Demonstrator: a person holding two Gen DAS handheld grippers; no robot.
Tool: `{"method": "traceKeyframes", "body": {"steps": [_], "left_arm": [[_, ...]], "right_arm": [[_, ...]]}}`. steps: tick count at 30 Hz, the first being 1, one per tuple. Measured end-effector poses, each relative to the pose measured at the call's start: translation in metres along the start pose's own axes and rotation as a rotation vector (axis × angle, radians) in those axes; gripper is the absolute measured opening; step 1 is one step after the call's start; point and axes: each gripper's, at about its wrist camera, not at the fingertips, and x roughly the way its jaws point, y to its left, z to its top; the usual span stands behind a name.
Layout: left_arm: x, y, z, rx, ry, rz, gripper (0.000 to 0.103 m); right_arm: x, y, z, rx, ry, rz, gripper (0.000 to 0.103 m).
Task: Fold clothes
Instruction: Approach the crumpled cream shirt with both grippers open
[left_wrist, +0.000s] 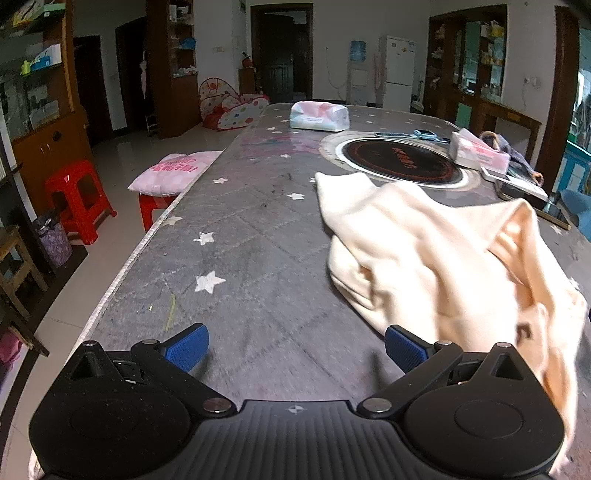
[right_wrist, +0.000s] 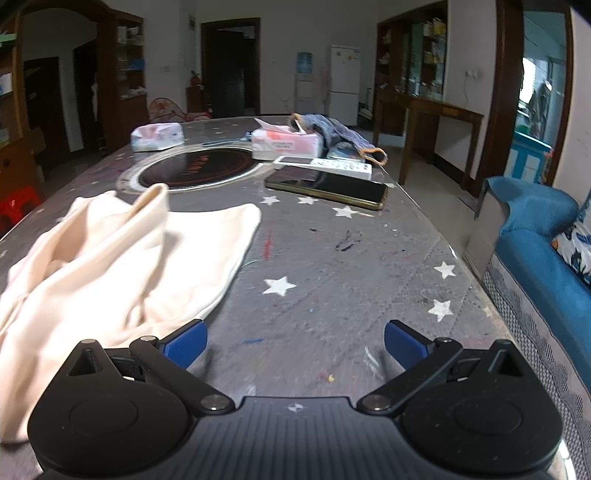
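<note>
A cream garment (left_wrist: 436, 254) lies crumpled on the grey star-patterned table (left_wrist: 258, 229), to the right in the left wrist view and to the left in the right wrist view (right_wrist: 122, 258). My left gripper (left_wrist: 295, 349) is open and empty, low over the table, with the cloth beside its right finger. My right gripper (right_wrist: 295, 343) is open and empty over bare table (right_wrist: 332, 258), with the cloth edge by its left finger.
A round induction hob (left_wrist: 399, 158) is set in the table beyond the garment. Tissue packs (left_wrist: 319, 116), a phone (right_wrist: 327, 186), a power strip (right_wrist: 325, 164) and denim cloth (right_wrist: 332, 133) lie at the far end. Red stools (left_wrist: 79, 199) stand left, a blue sofa (right_wrist: 535, 251) right.
</note>
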Motion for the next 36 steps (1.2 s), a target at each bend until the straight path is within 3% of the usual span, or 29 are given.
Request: {"method": "traceKeyframes", "body": {"steps": [13, 36], "left_arm": [[-0.033, -0.012, -0.012, -0.014, 0.011, -0.015, 0.103], [-0.071, -0.036, -0.029, 0.044, -0.002, -0.033, 0.103]], "right_arm": [[-0.046, 0.017, -0.01, -0.033, -0.029, 0.037, 0.103], [-0.084, 0.041, -0.036, -0.056, -0.033, 0.13, 0.103]]}}
